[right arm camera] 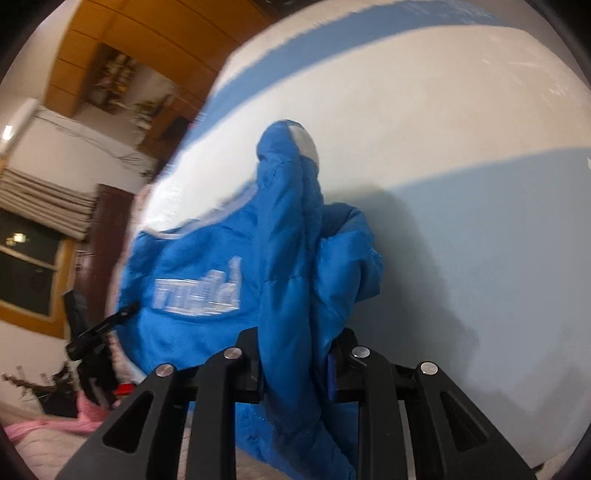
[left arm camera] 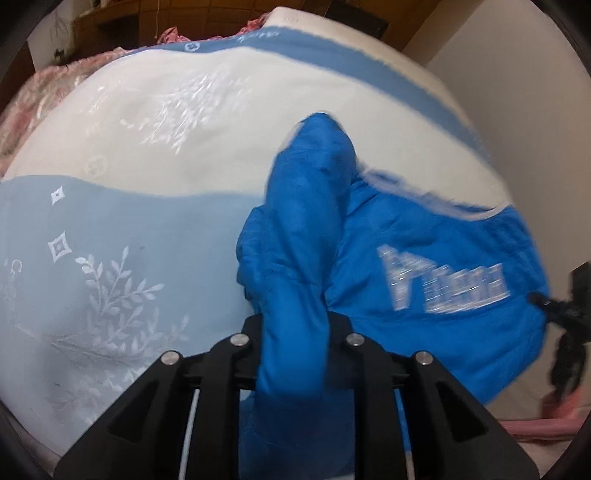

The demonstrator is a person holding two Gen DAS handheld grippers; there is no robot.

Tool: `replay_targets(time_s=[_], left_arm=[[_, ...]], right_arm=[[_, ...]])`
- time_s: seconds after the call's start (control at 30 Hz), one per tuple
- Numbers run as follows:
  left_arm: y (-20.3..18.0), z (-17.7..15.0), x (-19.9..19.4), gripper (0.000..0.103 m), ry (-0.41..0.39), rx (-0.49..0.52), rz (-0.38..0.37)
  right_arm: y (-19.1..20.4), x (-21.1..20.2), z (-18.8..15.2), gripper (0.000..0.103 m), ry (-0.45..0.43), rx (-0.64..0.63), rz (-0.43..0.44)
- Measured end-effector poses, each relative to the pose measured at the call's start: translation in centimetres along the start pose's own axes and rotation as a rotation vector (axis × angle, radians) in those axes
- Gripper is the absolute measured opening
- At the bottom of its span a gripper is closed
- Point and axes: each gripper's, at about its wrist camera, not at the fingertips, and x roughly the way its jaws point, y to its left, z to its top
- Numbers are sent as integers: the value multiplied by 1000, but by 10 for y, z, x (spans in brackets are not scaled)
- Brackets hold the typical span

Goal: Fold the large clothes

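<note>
A bright blue padded jacket (left arm camera: 443, 258) with pale lettering hangs in front of a bed cover (left arm camera: 147, 147) of white and light blue bands with stitched leaves. My left gripper (left arm camera: 297, 326) is shut on a bunched fold of the jacket, which rises between its black fingers and hides the pads. In the right wrist view the same jacket (right arm camera: 192, 258) hangs to the left, and my right gripper (right arm camera: 297, 343) is shut on another gathered fold with a grey-white tip. The bed cover (right arm camera: 461, 166) fills the space behind. Both views are motion-blurred.
A pink quilt (left arm camera: 44, 85) lies at the bed's far left edge, with wooden furniture (left arm camera: 110, 22) behind it. A plain wall (left arm camera: 517, 92) stands to the right. The right wrist view shows a dark window (right arm camera: 29, 266), wooden cabinets (right arm camera: 110, 48) and a blurred black object (right arm camera: 92, 332) beside the jacket.
</note>
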Motion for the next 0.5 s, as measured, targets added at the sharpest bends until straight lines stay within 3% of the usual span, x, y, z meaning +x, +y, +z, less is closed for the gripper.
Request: replay_targets(time_s=[0.17, 0.33, 0.5], left_arm=[[8, -12, 29, 38, -28, 22, 18], [8, -14, 36, 41, -63, 32, 27], [6, -14, 23, 41, -55, 10, 25]], right_arm=[[-35, 38, -7, 30, 9, 104, -1], [-44, 47, -15, 33, -51, 124, 0], [-35, 33, -34, 44, -84, 102, -75]])
